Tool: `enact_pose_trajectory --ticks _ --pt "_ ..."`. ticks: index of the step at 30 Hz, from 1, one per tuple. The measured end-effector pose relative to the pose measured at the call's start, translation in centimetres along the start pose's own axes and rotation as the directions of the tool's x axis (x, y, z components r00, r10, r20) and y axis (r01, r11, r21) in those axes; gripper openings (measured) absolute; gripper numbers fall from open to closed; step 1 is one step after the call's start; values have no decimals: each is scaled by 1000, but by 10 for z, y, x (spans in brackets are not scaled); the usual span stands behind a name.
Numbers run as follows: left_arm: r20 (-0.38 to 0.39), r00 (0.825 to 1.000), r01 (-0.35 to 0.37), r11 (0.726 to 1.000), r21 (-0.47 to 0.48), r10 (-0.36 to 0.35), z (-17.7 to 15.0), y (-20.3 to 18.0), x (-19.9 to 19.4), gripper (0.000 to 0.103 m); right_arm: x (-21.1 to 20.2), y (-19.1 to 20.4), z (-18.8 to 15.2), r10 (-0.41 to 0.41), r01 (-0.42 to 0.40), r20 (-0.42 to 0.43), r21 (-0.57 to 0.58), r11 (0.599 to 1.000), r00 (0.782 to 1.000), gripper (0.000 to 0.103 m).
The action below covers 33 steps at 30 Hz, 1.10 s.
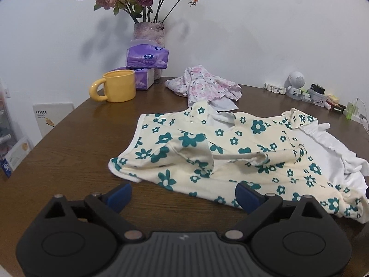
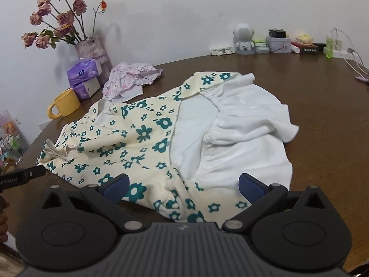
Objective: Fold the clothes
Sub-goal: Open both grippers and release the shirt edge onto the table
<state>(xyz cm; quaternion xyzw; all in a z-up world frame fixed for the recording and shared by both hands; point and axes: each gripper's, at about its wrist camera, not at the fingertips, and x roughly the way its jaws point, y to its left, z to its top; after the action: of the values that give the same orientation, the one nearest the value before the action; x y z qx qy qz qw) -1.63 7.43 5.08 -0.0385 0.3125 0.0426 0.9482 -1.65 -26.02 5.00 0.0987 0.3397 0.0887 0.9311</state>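
You face a round, dark wooden table (image 1: 69, 152) set against a plain white wall (image 1: 253, 23). Your left gripper (image 1: 183, 195) hovers with its jaws spread wide, gripping nothing; your right gripper (image 2: 183, 185) is likewise wide apart and empty above the cloth's near edge. The cream garment with teal flowers (image 2: 129, 138) lies crumpled mid-table, its white lining showing at 3 o'clock. At 11 o'clock stand a yellow mug (image 1: 118, 86), purple tissue packs (image 1: 147, 56) and a vase of dried roses (image 1: 148, 32). A pink floral garment (image 1: 205, 85) lies at 12 o'clock.

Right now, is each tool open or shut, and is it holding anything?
Left tool: open, holding nothing, above the flowered garment's edge.
Right tool: open, holding nothing, flowered garment lying loose between its fingers.
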Motion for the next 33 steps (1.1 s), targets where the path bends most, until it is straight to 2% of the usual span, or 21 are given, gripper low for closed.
enact_pose_trajectory --ticks 6,11,16,23,28,31,33 --pt "-23 997 71 996 -55 -72 -5 2 -4 96 -10 2 -5 19 -18 34 -10 1000 999 103" --pt "-8 993 119 992 -46 -119 -6 -4 -10 97 -13 -3 -7 36 -36 32 21 999 999 103" --pt "-4 991 130 991 8 -130 -6 -15 -13 97 -12 -2 -12 35 -35 10 21 999 999 103" --pt "-27 985 171 983 60 -169 -6 -26 -10 97 -16 -4 -14 -17 17 8 22 1000 1000 103" --pt "15 988 149 981 123 -152 1 -32 -6 97 -20 -5 -12 -61 62 31 -19 998 998 102" --pt "28 990 132 973 191 -140 9 -39 3 94 -17 -3 -11 -56 57 25 -61 997 998 93" --pt "26 989 138 960 244 -149 15 -44 12 86 -11 -1 -10 -47 47 1 -87 995 999 72"
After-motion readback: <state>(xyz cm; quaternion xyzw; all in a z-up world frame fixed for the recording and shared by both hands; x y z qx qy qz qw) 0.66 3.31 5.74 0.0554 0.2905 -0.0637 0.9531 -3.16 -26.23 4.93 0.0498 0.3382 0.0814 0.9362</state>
